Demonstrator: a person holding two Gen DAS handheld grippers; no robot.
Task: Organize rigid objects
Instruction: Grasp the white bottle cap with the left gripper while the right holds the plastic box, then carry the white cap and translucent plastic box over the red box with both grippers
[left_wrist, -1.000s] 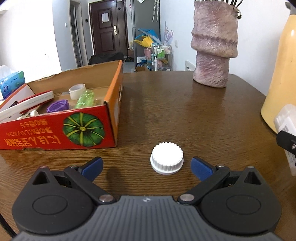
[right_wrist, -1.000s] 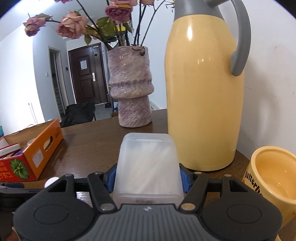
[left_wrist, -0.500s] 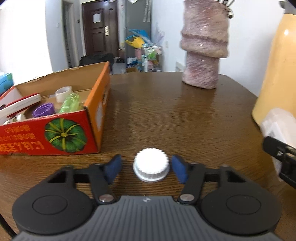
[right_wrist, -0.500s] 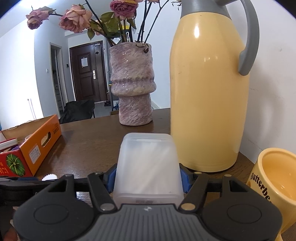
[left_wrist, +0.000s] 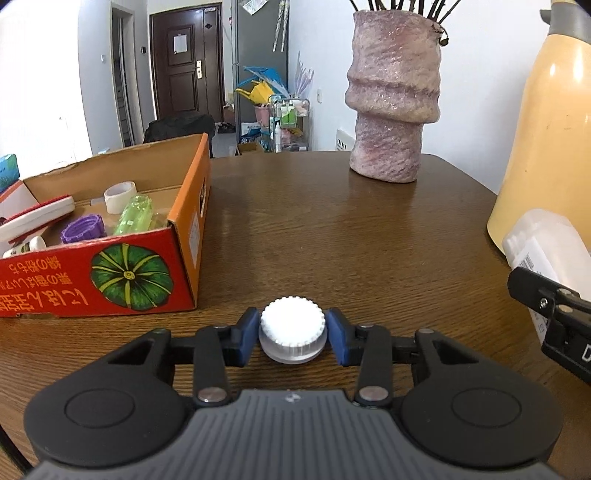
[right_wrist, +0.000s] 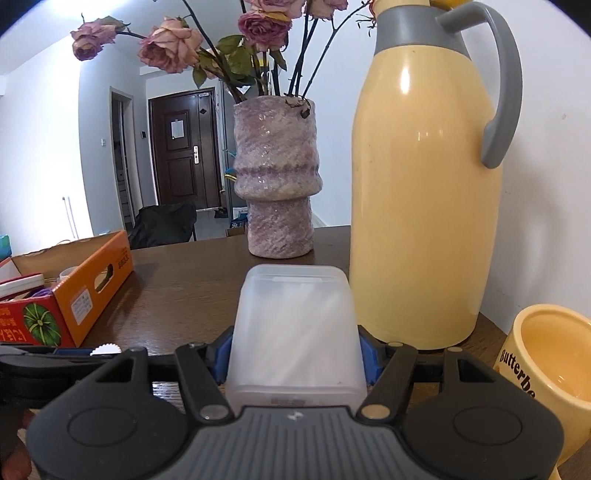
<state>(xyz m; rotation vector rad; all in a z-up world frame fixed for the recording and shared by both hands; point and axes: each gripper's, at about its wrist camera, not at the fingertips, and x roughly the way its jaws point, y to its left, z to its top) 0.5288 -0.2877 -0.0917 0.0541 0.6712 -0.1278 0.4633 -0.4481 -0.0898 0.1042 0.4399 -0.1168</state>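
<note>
Two grippers are loaded. The left gripper (left_wrist: 293, 336), jaws just closed in, clamps the white ribbed cap (left_wrist: 293, 329) on the wooden table (left_wrist: 351, 240). The right gripper (right_wrist: 295, 356) grips a translucent plastic container (right_wrist: 295, 328), base hidden. At ten o'clock in the left view, the cardboard box (left_wrist: 110, 280) is cut off, its contents half hidden. At two o'clock, the yellow thermos (left_wrist: 546, 140) is cropped.

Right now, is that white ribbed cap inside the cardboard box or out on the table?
Out. The white ribbed cap sits on the table beside the cardboard box.
</note>
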